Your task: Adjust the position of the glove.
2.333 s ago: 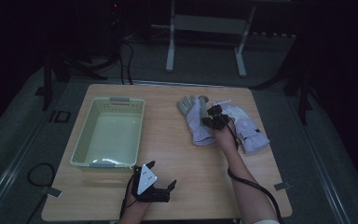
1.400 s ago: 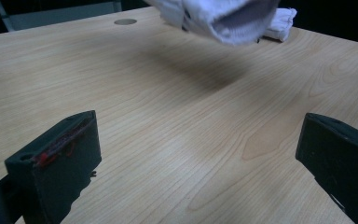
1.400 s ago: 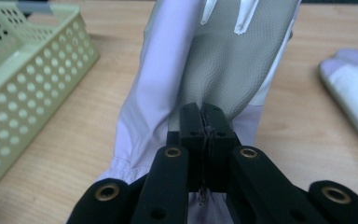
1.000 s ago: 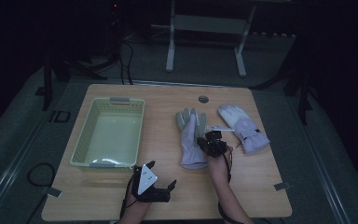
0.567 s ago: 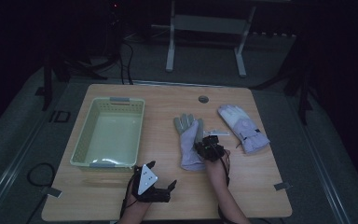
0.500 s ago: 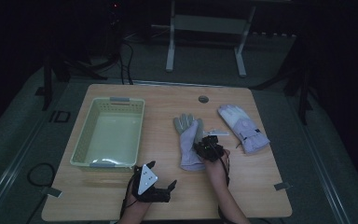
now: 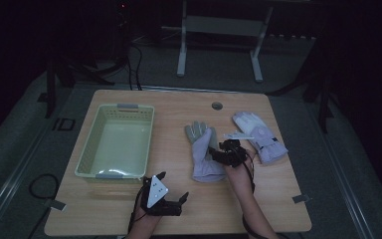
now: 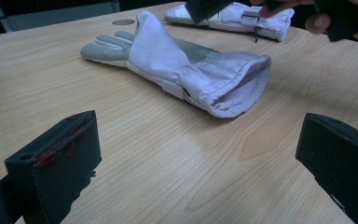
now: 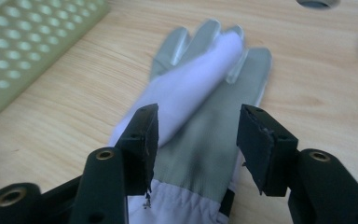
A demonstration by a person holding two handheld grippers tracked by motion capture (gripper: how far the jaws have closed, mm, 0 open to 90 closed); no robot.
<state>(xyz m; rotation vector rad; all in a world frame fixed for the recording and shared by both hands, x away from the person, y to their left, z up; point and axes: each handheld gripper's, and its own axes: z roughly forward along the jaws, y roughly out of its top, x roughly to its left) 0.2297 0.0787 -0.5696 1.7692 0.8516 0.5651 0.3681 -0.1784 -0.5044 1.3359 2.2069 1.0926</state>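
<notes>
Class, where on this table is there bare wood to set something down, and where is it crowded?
Bare wood: the front strip right of the left gripper, and the gap between the pale green perforated basket and the near white-and-grey glove. Crowded: around both gloves, far glove, under the right gripper.

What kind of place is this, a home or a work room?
Probably a lab or recording room, not a home: a bare wooden table stands alone on grey carpet, cables trail across the floor, and a metal stand sits behind in a dark room.

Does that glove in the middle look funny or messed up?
A little. The middle glove isn't flat: a white part is folded over its grey palm, seen in the right gripper view. The other glove lies apart. No damage visible.
</notes>
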